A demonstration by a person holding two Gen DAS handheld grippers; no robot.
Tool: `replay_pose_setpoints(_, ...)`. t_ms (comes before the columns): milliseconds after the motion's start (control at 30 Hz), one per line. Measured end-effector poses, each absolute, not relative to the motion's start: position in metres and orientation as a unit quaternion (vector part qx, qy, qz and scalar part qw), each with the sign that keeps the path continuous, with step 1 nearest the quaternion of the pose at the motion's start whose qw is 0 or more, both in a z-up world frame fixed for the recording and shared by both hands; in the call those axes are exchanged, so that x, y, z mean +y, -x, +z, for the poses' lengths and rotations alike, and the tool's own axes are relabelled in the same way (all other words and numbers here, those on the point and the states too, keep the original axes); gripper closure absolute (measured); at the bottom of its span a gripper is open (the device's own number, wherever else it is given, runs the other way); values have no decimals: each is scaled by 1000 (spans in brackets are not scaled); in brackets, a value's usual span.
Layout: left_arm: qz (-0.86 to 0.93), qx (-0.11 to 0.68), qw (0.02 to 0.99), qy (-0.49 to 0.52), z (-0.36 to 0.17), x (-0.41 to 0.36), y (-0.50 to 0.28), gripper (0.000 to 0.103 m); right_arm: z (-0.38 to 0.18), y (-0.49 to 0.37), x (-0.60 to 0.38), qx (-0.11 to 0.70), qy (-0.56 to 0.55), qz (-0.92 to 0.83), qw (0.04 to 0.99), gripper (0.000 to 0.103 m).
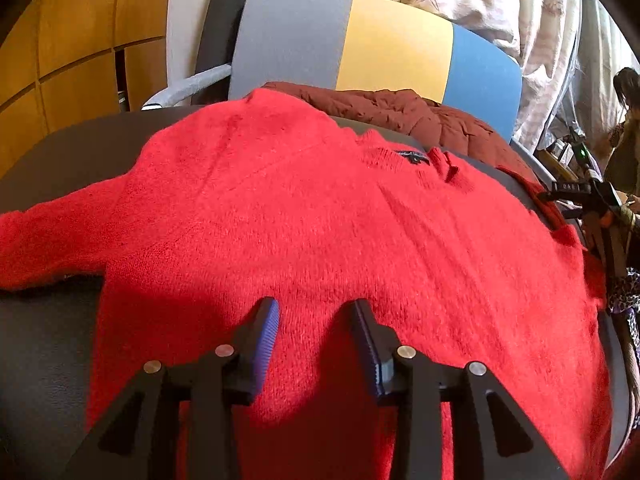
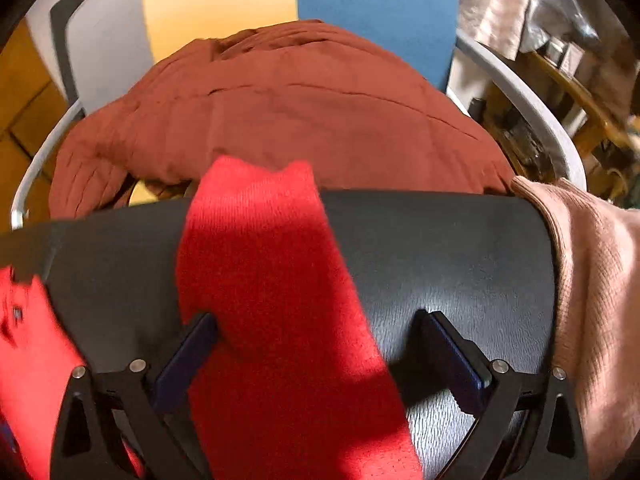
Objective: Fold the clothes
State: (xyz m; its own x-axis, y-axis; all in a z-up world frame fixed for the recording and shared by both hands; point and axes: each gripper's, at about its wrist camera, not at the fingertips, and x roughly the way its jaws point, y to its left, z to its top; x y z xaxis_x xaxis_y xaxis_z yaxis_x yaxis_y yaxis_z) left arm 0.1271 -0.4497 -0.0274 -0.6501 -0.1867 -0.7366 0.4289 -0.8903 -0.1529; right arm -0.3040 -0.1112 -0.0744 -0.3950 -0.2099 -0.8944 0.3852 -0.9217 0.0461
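Running from bottom centre toward upper middle, the red sweater's sleeve (image 2: 276,280) lies lengthwise between the wide-open right gripper (image 2: 316,344), while the left gripper (image 1: 314,320) hovers narrower, empty, over the sweater body (image 1: 320,220).

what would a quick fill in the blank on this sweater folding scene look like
1. The sweater spread on the dark table is ____ in colour.
2. The right gripper is open, with a sweater ____ lying between its fingers.
3. The chair back has grey, yellow and ____ panels.

Missing words: red; sleeve; blue
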Motion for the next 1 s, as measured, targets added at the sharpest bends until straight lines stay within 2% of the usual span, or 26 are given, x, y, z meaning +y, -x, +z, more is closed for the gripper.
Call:
replay_pose_setpoints(67,-894,159,173,-381,-28,-449,-127,65,-71,295,-110,88,-523,-828,182,13)
replay_pose_setpoints(100,-894,158,173,-381,-28,-449,-126,65,-67,287,-110,91,-519,-830,187,36)
replay_pose_setpoints(133,-894,158,174,-381,-28,-449,-127,65,-63,283,-112,94,-516,-830,191,68)
replay_pose_setpoints(167,-894,158,174,-381,-28,-448,-127,65,-60,277,-113,99,-518,-828,188,82)
replay_pose_setpoints(200,-894,158,175,-381,-27,-448,-128,65,-57,271,-114,106,-521,-827,185,89)
replay_pose_setpoints(367,-894,157,176,-381,-27,-447,-129,65,-27,226,-111,146,-487,-846,162,90)
replay_pose_setpoints(567,-894,160,174,-382,-27,-448,-130,65,55,161,-77,119,-418,-890,135,90)
replay_pose_setpoints(700,-893,166,170,-382,-26,-450,-132,65,113,115,-30,57,-371,-923,86,90)
replay_pose_setpoints(833,-893,173,165,-382,-25,-452,-134,65,151,77,33,-38,-350,-936,24,90)
replay_pose_setpoints(1000,-893,178,158,-382,-25,-455,-134,65,164,39,86,-155,-341,-927,-26,90)
